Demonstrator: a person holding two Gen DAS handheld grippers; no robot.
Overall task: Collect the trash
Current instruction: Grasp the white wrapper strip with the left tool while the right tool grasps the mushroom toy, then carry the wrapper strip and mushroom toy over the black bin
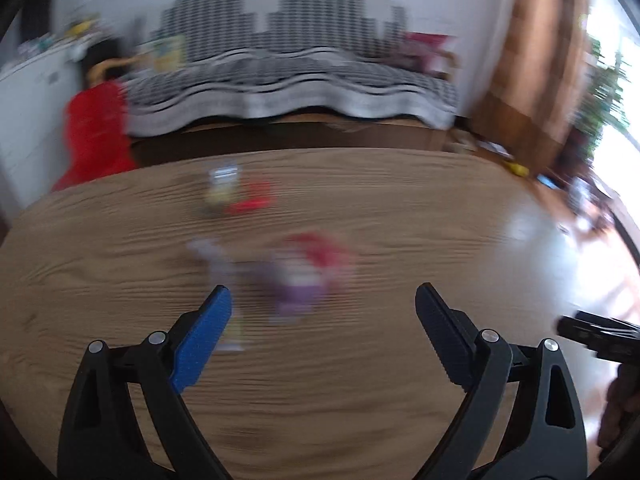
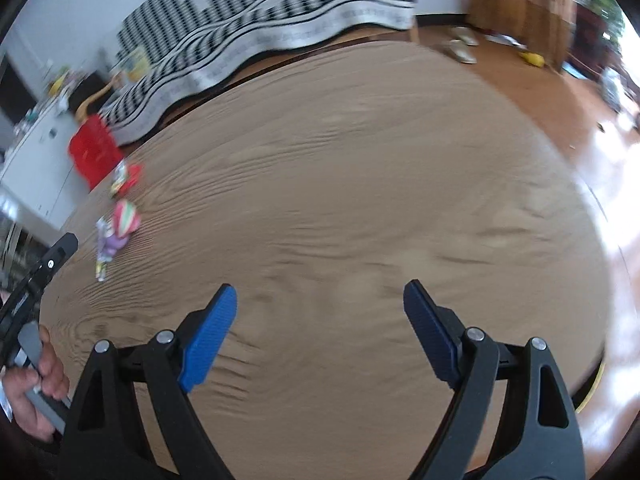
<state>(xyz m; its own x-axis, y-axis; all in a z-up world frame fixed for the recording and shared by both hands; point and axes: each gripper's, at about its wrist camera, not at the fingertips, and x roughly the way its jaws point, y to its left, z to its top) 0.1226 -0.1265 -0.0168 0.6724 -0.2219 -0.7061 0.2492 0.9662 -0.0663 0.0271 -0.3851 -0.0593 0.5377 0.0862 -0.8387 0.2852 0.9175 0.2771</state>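
Note:
Both views are smeared by motion. On the round wooden table [image 1: 360,208] lie crumpled wrappers: a red, white and purple heap [image 1: 304,276] just beyond my left gripper [image 1: 322,300], and a yellow and red wrapper [image 1: 236,194] farther back. My left gripper is open, nothing between its fingers. In the right wrist view the same heap [image 2: 118,228] and the far wrapper [image 2: 126,176] sit at the table's left edge, well away from my right gripper [image 2: 320,300], which is open over bare wood. A red bin [image 1: 96,132] stands on the floor past the table [image 2: 94,152].
A bench under a black-and-white patterned cloth [image 1: 288,80] runs behind the table. A white cabinet [image 1: 32,92] stands at left, a brown curtain [image 1: 536,52] at right. Slippers [image 2: 460,46] lie on the wooden floor. A hand [image 2: 36,392] holds the left gripper's handle.

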